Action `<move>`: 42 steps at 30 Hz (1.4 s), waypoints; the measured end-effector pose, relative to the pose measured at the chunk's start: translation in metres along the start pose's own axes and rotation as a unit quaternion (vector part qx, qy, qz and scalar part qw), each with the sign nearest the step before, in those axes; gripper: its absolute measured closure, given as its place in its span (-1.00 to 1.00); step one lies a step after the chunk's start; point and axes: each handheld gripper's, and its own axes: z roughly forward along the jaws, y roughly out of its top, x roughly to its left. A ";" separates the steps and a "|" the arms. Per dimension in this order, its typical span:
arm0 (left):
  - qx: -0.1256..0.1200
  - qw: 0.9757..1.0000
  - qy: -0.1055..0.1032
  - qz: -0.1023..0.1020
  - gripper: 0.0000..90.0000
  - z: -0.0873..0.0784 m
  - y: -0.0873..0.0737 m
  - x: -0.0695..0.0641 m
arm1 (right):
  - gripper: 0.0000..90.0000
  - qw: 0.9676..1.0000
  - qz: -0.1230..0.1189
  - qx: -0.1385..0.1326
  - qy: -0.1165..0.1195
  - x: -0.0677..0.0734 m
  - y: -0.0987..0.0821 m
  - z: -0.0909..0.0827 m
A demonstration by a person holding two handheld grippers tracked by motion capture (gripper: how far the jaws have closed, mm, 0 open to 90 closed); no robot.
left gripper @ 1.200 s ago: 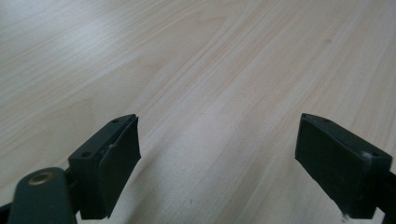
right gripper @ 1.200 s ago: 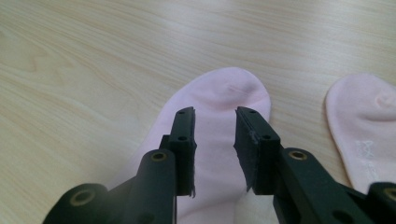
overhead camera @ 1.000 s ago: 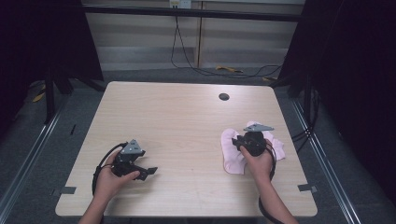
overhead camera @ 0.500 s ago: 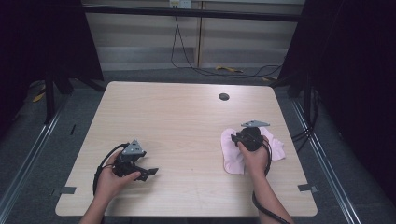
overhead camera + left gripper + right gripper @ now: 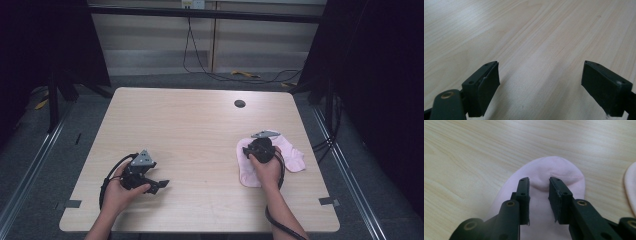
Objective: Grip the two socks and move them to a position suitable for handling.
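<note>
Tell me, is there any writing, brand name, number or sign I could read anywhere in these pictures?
None: no readable text stands on anything here.
The wooden table is bare of print.
The pink cloth carries no label that shows.
The left tool and the right tool show plain black surfaces with screws, no markings.
</note>
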 end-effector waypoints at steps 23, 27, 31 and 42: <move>0.004 1.000 0.001 0.003 -0.67 0.002 0.001 -0.002 | 0.54 1.000 -0.016 -0.005 0.018 0.006 0.000 0.002; 0.005 1.000 0.002 0.006 -0.67 0.002 0.001 -0.002 | 0.53 1.000 -0.020 -0.005 0.022 0.010 0.000 0.003; 0.002 1.000 0.001 0.005 -0.67 0.002 0.002 -0.003 | 0.52 0.999 -0.022 -0.006 0.029 0.014 0.001 0.004; 0.005 1.000 0.001 0.006 -0.67 0.003 0.002 -0.004 | 0.50 0.997 -0.045 -0.007 0.059 0.038 0.004 0.008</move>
